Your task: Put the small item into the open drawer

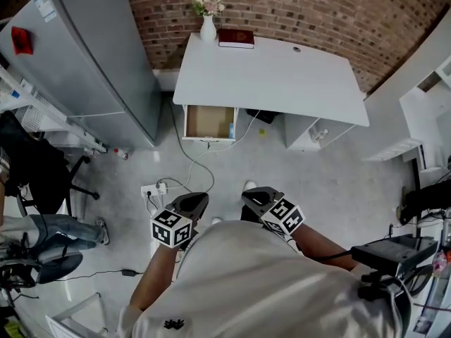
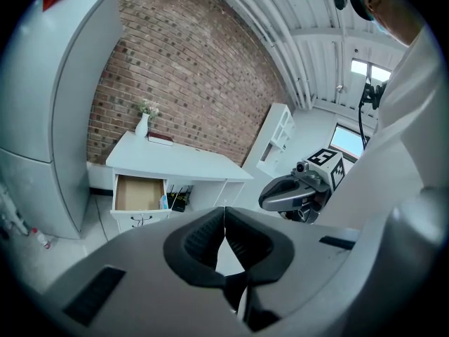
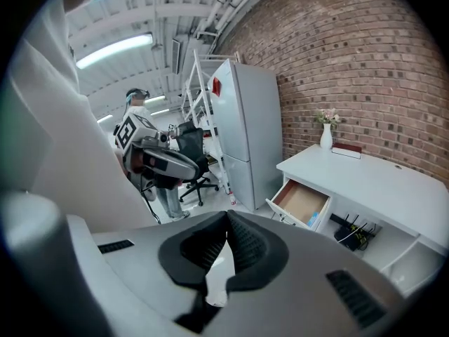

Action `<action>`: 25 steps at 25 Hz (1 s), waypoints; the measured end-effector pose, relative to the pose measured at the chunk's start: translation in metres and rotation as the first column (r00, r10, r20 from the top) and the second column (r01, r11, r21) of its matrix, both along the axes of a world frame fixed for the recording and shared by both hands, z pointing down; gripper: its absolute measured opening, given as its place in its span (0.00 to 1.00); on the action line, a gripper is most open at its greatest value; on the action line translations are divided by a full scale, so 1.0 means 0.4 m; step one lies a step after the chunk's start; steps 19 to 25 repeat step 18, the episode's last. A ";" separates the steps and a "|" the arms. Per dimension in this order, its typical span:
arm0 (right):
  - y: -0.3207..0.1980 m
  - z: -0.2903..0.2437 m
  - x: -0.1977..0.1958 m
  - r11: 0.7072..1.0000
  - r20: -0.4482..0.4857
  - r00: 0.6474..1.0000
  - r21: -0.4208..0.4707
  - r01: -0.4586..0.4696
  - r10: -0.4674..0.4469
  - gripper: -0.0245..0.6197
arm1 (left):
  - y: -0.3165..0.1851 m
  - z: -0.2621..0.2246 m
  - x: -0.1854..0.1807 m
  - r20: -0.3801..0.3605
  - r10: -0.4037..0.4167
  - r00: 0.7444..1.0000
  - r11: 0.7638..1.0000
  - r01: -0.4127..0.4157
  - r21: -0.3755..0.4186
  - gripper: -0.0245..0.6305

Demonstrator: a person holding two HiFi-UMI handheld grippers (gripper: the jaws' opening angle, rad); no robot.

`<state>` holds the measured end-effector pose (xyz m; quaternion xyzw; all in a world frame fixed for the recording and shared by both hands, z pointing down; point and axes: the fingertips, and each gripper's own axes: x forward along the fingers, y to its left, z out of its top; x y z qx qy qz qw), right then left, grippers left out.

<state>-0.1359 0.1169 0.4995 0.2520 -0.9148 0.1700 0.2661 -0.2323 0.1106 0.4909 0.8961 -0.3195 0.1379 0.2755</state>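
Small item: blue, far ahead, at the right end of the open drawer, close against its side wall.

Nearest of all, a white shirt and two bare forearms, with a gripper in each hand, both over the pale floor and well apart from the desk.

Left gripper: clenched, ribbed pads meeting at the tips, nothing caught between them.

Right gripper: clenched tip to tip as well. A pale sliver in the slit behind the tips, floor or something else, impossible to tell which.

One marker cube on the left tool, a second marker cube on the right.

Just beyond the tools, a white power strip on the floor, with a white cable curling up toward the drawer front.

Then the drawer itself, pulled out under the left end of the desk, with a plain brown bottom that is bare apart from the blue piece.

On the back left corner of the white top, a white vase with pale flowers. Just beside it to the right, a dark red book lying flat.

Behind everything, a brick wall.

Left of the desk, a tall grey fridge. Nearer and further left, a black office chair.
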 end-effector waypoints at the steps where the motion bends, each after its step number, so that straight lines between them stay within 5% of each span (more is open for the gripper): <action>1: 0.000 0.001 -0.003 1.000 0.001 1.000 -0.001 0.000 0.000 0.08 | 0.002 0.005 -0.003 0.003 -0.003 1.000 1.000 0.003 -0.004 0.07; 25: -0.013 0.030 0.032 0.999 0.003 0.999 -0.017 -0.046 0.046 0.08 | -0.010 0.055 0.047 0.032 0.047 0.998 0.999 -0.046 -0.027 0.07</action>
